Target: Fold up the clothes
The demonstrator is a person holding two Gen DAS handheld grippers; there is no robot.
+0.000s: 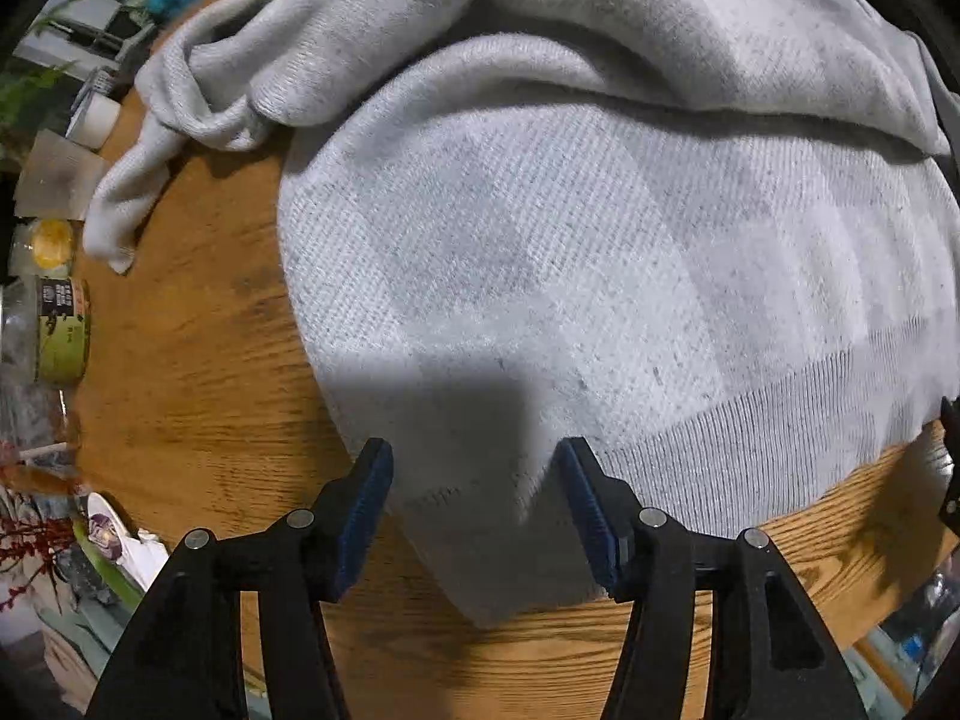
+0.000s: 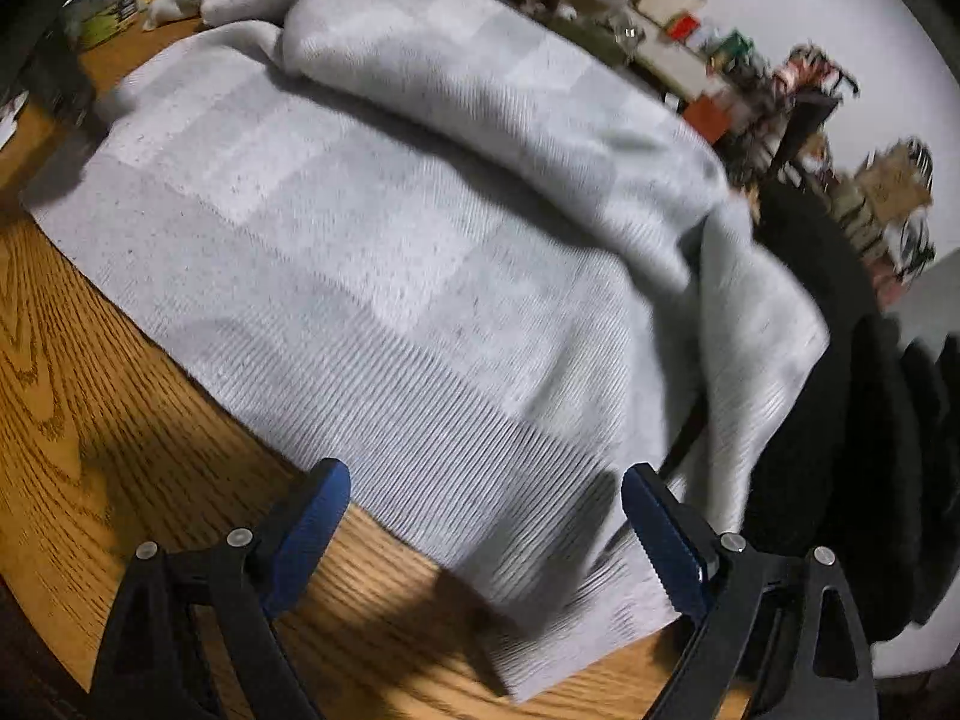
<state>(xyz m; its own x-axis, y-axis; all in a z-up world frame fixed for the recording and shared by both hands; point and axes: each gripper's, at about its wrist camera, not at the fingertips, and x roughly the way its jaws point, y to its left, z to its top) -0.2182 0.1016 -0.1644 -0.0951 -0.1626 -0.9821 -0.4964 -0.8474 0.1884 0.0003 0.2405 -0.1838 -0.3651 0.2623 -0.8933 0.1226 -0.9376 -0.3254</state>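
Observation:
A light grey knit sweater (image 1: pixel 600 252) with a faint check pattern lies spread on the wooden table (image 1: pixel 198 372). Its upper part is folded over itself, and one sleeve (image 1: pixel 144 174) trails off to the left. My left gripper (image 1: pixel 474 456) points down over the sweater's near left corner; its jaws stand apart with the fabric between them, and the pads do not press on it. In the right wrist view, my right gripper (image 2: pixel 486 474) is wide open above the ribbed hem (image 2: pixel 420 420) near the sweater's (image 2: pixel 372 228) right corner, holding nothing.
Along the table's left edge stand a green-labelled can (image 1: pixel 63 330), a yellow-lidded jar (image 1: pixel 51 240) and a white cup (image 1: pixel 93 114). A dark garment (image 2: pixel 840 396) lies right of the sweater. Boxes and books (image 2: pixel 660 0) crowd the far side. Bare wood (image 2: pixel 120 390) shows in front.

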